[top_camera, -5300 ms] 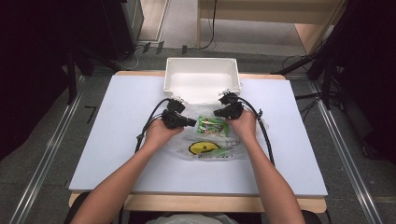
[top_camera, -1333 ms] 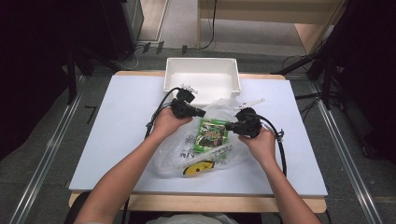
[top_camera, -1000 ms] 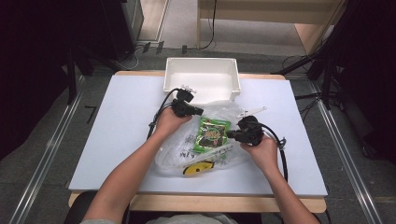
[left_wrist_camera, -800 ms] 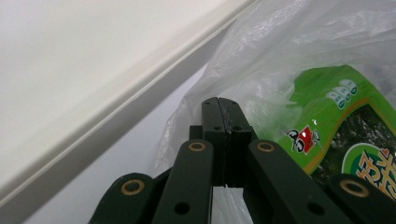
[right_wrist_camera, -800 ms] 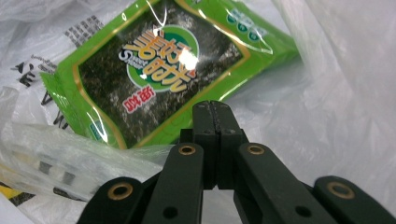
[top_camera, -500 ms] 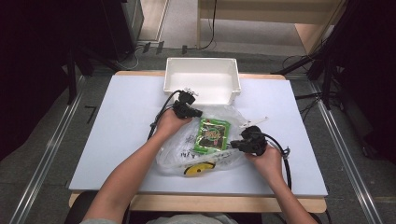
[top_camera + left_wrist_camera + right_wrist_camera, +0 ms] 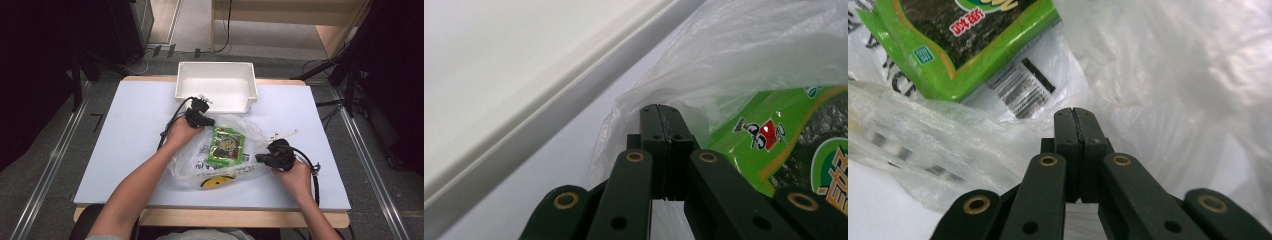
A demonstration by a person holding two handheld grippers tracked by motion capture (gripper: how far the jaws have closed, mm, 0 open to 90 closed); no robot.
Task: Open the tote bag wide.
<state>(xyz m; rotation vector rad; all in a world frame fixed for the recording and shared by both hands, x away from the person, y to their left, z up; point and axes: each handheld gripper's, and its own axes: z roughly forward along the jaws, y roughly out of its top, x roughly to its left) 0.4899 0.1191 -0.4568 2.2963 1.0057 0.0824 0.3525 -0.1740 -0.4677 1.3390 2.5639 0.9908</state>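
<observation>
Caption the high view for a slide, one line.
Both grippers, left and right, pinch a clear plastic bag holding a green snack packet, near a white bin.

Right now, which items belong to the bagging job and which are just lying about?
In the job:
- clear plastic bag
- green seaweed snack packet inside it
- left gripper and right gripper, both shut on the bag

Lying about:
- white rectangular plastic bin
- white table

I see a white table top (image 7: pixel 100 150) on a wooden base, grey floor (image 7: pixel 45 165) around it, metal rails (image 7: pixel 47 175) along both sides, and dark equipment beyond the far corners.
</observation>
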